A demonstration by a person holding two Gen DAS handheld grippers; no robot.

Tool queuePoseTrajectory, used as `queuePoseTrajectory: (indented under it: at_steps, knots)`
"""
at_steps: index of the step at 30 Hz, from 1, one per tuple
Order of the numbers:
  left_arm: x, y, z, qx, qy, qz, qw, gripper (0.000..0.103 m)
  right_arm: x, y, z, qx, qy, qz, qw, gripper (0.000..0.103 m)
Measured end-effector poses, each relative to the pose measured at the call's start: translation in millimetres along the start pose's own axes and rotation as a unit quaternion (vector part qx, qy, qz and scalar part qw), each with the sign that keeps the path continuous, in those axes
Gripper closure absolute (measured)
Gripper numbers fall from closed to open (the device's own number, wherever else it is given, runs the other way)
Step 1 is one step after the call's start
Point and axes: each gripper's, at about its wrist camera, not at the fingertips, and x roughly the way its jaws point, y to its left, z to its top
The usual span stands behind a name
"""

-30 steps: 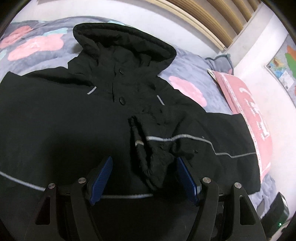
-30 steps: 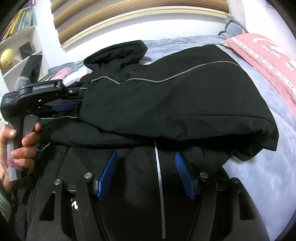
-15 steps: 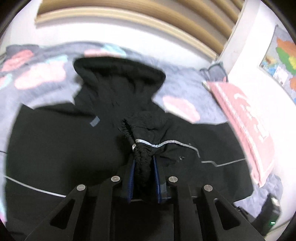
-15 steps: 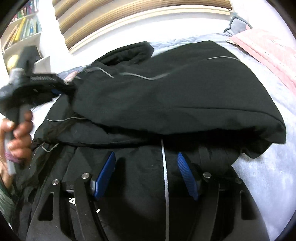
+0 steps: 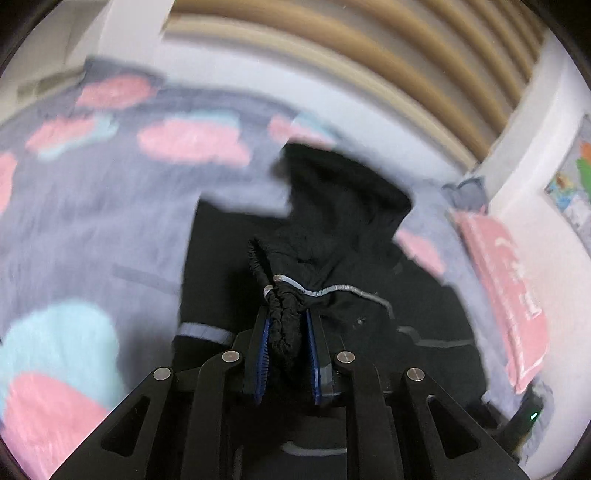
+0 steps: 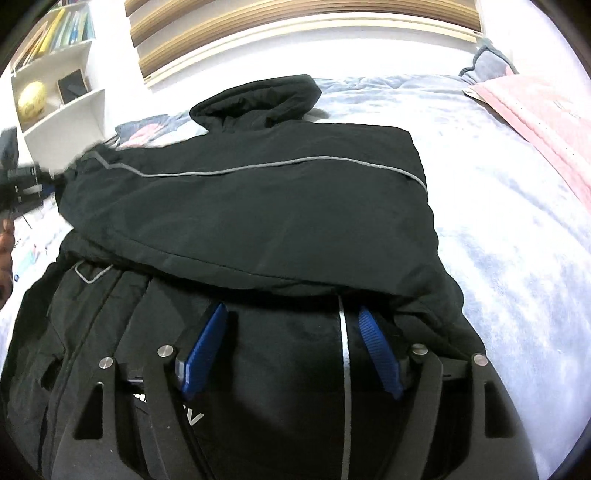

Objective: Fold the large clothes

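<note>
Shelf: at the far left of the right wrist view a white bookshelf holds books, a yellow ball and a small dark frame; it stands off the bed and clear of the work.
Left gripper: the left gripper has its jaws closed on the gathered elastic cuff of a sleeve, the bunched cloth pinched between the blue pads. The left view is blurred, so finer detail is lost. In the right view it shows only as a dark smear at the left edge.
Jacket: the black hooded jacket lies on the bed, hood toward the headboard. One sleeve, with its grey reflective stripe, lies across the chest toward the left gripper.
Right gripper: the right gripper hovers low over the lower body of the jacket with its jaws spread wide, holding nothing.
Progress: an early stage, I judge. One sleeve is crossed over the front; the other sleeve, the hood and the body folds look undone.
Surroundings: a patterned quilt with pink and blue patches covers the bed, a pink pillow lies at the right side, and a slatted headboard runs behind.
Obstacles: nothing lies on the jacket; the pillow is near the right edge and could crowd a wide fold.
</note>
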Motion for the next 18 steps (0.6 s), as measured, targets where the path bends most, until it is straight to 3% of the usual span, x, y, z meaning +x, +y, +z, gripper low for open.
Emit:
queuePoseTrajectory:
  at_steps: [4, 7, 8, 9, 12, 15, 18]
  knots:
    - [37, 17, -24, -0.004, 0.054, 0.022, 0.9983, 0.077, 1, -2, 1, 0.006, 0.003, 0.004, 1.000, 0.026]
    - [31, 20, -26, 0.002, 0.051, 0.002, 0.9987, 0.072, 2, 0, 1, 0.003, 0.005, 0.000, 1.000, 0.026]
    - [25, 19, -25, 0.006, 0.053, 0.000, 0.9986, 0.063, 1, 1, 1, 0.001, 0.006, -0.003, 1.000, 0.026]
    - [18, 18, -24, 0.010, 0.052, 0.000, 0.9986, 0.055, 1, 3, 2, -0.002, 0.008, -0.004, 1.000, 0.026]
    - [-14, 12, -17, 0.037, 0.017, 0.010, 0.9991, 0.046, -7, 12, 9, -0.014, 0.003, -0.002, 1.000, 0.026]
    - [-40, -5, -11, 0.073, -0.011, -0.009, 0.9972, 0.043, -30, 25, 19, -0.014, -0.024, 0.027, 0.999, 0.026]
    - [-42, -29, -3, 0.098, -0.022, -0.012, 0.9949, 0.043, -48, 44, 47, -0.022, -0.055, 0.019, 0.998, 0.026]
